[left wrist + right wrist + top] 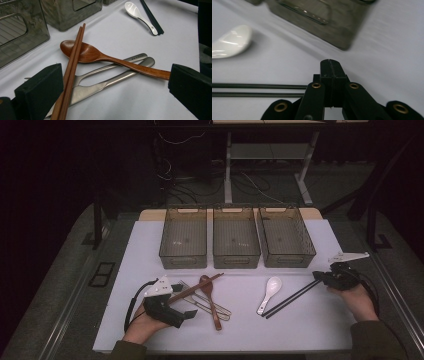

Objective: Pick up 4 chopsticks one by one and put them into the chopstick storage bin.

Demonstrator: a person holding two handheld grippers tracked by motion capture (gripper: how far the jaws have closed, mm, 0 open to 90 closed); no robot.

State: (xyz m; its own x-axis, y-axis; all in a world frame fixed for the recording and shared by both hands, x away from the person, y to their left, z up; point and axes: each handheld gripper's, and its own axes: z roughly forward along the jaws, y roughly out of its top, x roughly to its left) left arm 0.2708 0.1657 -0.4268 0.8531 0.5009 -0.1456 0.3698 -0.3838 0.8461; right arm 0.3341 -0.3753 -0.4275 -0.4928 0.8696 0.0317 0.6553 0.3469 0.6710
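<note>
On the table's near left, the left gripper [112, 92], jaws wide, straddles wooden chopsticks [72, 65] crossing a wooden spoon [100, 56]. At right, the right gripper [332, 75], jaws closed and empty, sits beside black chopsticks [257, 90].

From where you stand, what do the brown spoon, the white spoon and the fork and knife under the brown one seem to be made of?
The brown spoon looks like wood with a smooth, slightly glossy finish; faint grain shows in its bowl. The white spoon seems glazed ceramic, though it could be plastic: it is bright and carries sharp highlights. The fork and the knife look like brushed steel, grey with a dull sheen.
</note>
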